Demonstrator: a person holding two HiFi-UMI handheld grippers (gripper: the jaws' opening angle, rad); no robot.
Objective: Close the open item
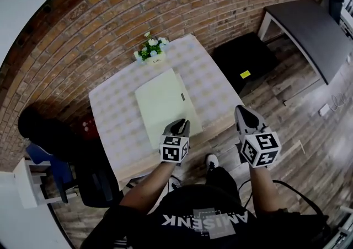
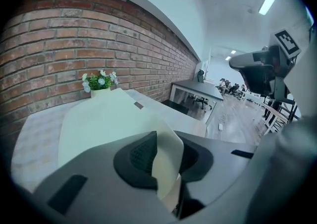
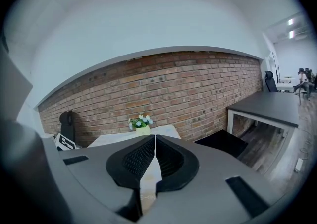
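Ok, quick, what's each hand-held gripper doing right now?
Left hand-held gripper: jaws narrowly apart, corner of the pale green folder between them; grip cannot be told.
Right hand-held gripper: closed, empty.

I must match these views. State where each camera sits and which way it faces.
Head view: on the person's head, steeply down onto table and pale green item; arms, left gripper, right gripper show.
Left gripper view: rides that gripper, across the item toward the brick wall; own jaws, right gripper.
Right gripper view: rides that gripper, toward the wall; own shut jaws.
Shared: all three show the flowers.
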